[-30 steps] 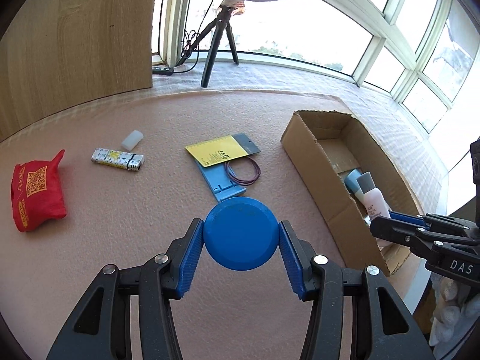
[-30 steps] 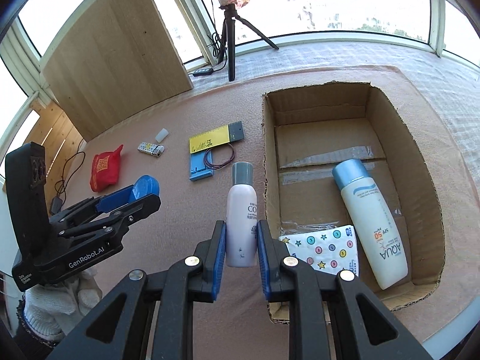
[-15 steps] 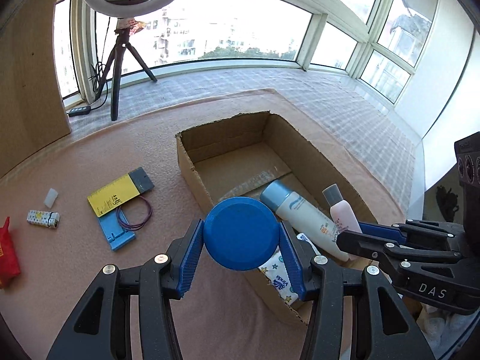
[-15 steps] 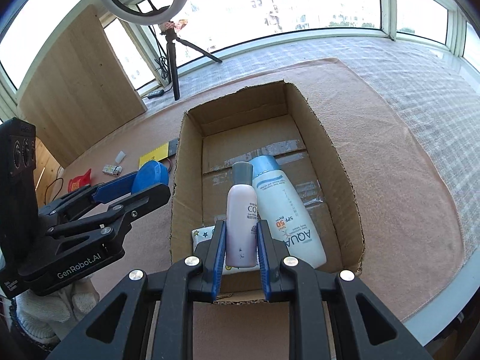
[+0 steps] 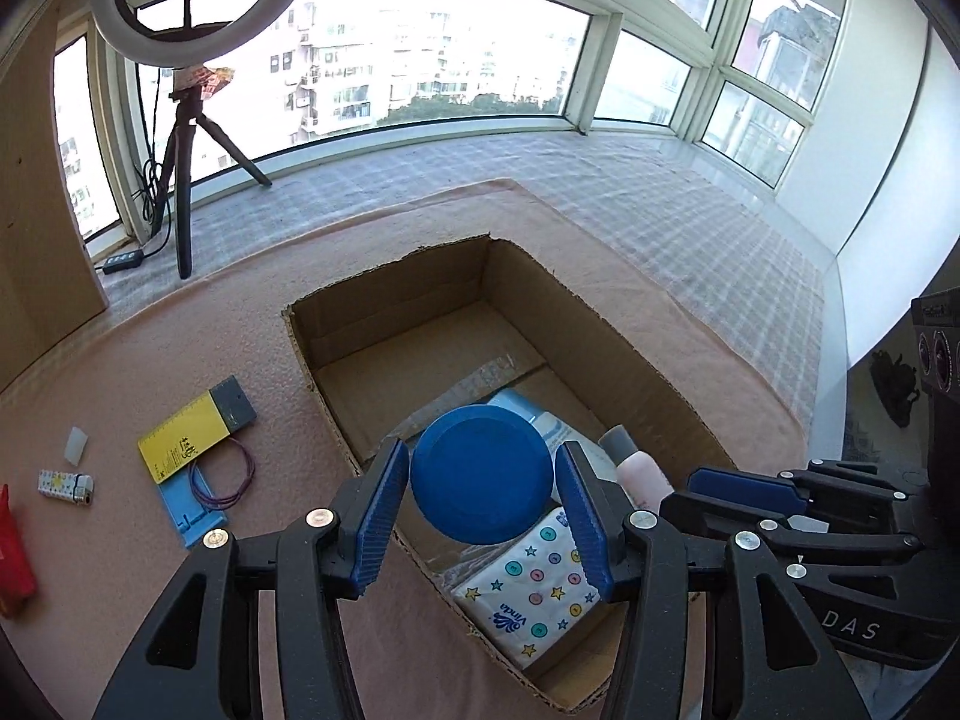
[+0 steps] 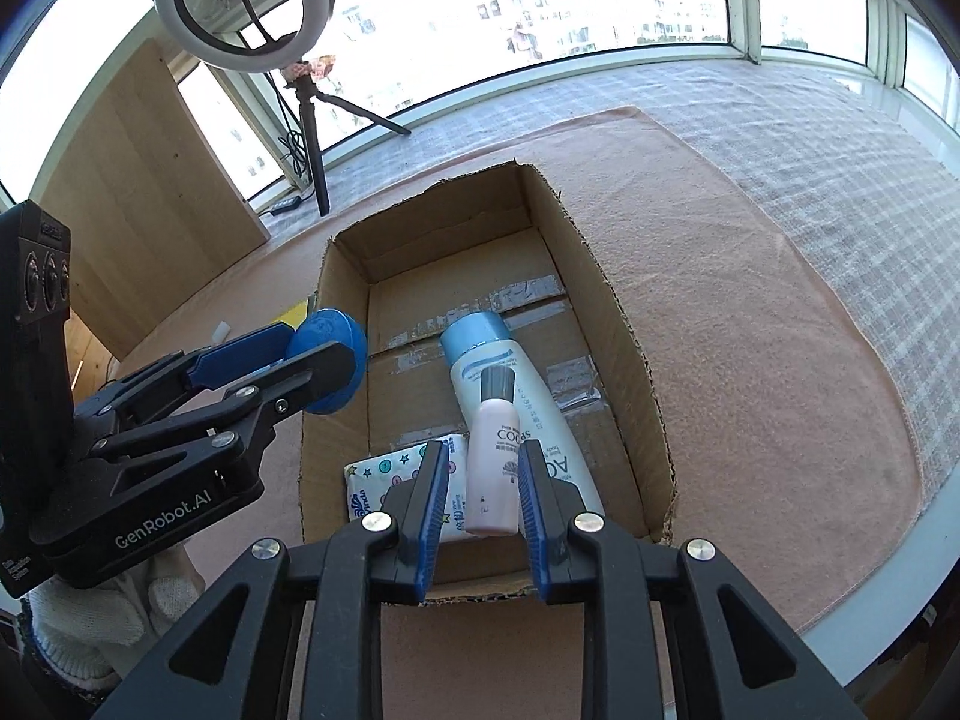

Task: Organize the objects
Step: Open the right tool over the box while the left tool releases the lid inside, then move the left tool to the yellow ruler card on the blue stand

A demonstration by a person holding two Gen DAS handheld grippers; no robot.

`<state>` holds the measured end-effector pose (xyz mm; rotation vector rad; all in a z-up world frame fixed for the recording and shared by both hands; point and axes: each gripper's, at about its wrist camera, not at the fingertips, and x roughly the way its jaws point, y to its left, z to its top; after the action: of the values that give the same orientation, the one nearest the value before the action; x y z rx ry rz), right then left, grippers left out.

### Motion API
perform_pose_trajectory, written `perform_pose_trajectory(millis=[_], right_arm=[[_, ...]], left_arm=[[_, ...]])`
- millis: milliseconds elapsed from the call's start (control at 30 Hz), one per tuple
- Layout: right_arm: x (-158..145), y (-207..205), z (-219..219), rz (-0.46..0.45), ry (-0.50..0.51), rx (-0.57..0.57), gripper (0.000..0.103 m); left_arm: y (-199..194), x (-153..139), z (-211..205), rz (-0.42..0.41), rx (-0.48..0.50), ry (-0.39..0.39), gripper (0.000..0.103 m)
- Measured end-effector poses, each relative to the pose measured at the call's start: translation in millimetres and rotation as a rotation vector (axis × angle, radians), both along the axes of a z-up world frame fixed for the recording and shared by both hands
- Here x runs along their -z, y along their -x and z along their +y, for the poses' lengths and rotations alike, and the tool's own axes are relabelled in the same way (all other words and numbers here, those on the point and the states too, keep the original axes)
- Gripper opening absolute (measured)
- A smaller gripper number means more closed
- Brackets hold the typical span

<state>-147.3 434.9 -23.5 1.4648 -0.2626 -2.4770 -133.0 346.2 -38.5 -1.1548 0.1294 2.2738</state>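
Nearest the viewer, the left gripper (image 5: 482, 495) holds a round blue lid (image 5: 482, 474) pinched by its edge between its blue fingers (image 5: 377, 519), hovering over the near left corner of an open cardboard box (image 6: 624, 324). Just beside it on the right, the right gripper (image 6: 483, 501) has its fingers (image 6: 433, 516) spread, with a visible gap on each side of a small pink bottle (image 6: 493, 459) with a grey cap. That bottle lies inside the box at its near end, leaning across a larger white bottle (image 6: 510, 396) with a light blue cap, and the fingers do not touch it. A white-gloved hand (image 6: 90, 624) shows below the left gripper's body in the right wrist view. Also in the box, in its near left corner, lies a white tissue pack (image 5: 528, 594) printed with coloured stars and dots. The box's far half shows bare cardboard with strips of clear tape. The box sits on a desk (image 6: 750, 300) covered with a pinkish cloth. Left of the box on the cloth lie a yellow card (image 5: 186, 432) overlapping a blue flat piece (image 5: 192, 510), a loop of purple band (image 5: 222, 477), a patterned lighter (image 5: 65, 485), a small white cap (image 5: 76, 441) and the edge of something red (image 5: 12, 552). Farther back, a ring light (image 6: 243, 0) stands on a black tripod (image 6: 315, 138) near the windows, beside a wooden panel (image 6: 156, 210).
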Motion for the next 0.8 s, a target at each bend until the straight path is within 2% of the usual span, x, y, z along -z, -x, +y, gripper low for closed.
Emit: perform_pose_trajectory(millis=[67,267,400,800], right_arm=[[0,-1,-1,0.005,-0.003,0.002,0.029],[-1,-3,-7,0.008,0.006,-0.007,0.032],[-2,-6,-13,0.007,0.017,-0.017,0.039],[1,-14,-52,-0.017,0.066,-0.099,0.042]], left_arm=[[1,-2,-3,0.001,-0.004,-0.010,0.060],[1,-4,-17,0.007,-0.026,-0.011,0.060],[5,-3,-36,0.001,-0.059,-0.016,0.060],[11,12,-137,-0.028,-0.231,0.003,0.060]])
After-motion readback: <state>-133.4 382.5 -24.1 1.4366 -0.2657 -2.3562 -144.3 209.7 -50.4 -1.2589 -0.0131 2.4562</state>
